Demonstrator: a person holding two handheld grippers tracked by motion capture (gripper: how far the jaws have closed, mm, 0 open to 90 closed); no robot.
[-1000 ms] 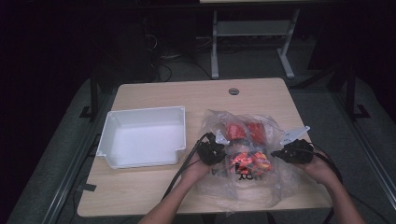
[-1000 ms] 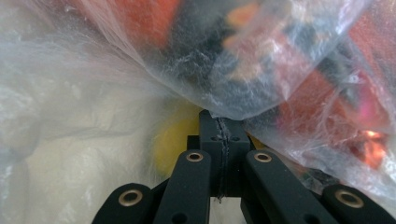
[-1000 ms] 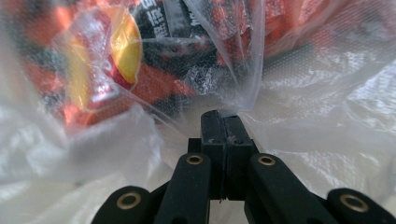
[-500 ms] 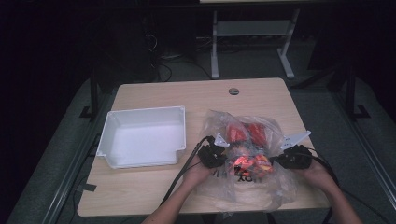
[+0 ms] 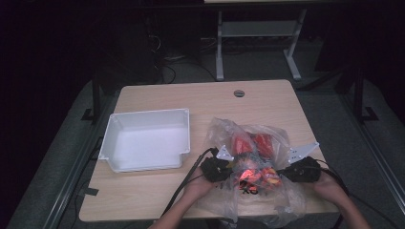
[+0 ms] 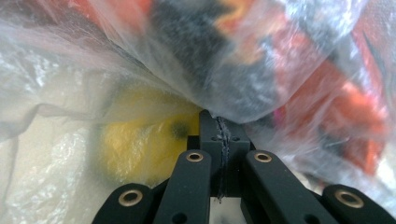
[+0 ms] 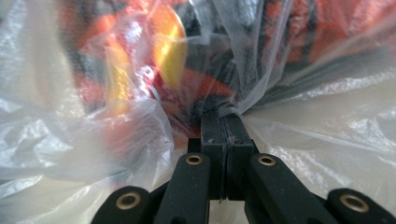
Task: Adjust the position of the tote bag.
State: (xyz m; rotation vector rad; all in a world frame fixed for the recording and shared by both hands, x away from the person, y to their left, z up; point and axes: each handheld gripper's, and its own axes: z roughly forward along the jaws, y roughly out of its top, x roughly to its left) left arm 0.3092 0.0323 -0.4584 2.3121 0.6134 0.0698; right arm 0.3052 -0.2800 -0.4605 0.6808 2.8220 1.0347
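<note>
Clear plastic bag (image 5: 248, 167) gets pinched by both left gripper (image 5: 230, 166) and right gripper (image 5: 285, 171); contents look like red-orange packets, probably.

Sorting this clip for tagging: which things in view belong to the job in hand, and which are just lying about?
In the job:
- crinkled clear plastic bag of red and orange packets
- left hand-held gripper, shut on the bag's film
- right hand-held gripper, shut on the film too

Lying about:
- shallow white plastic tray, untouched left of the bag
- light wooden table
</note>
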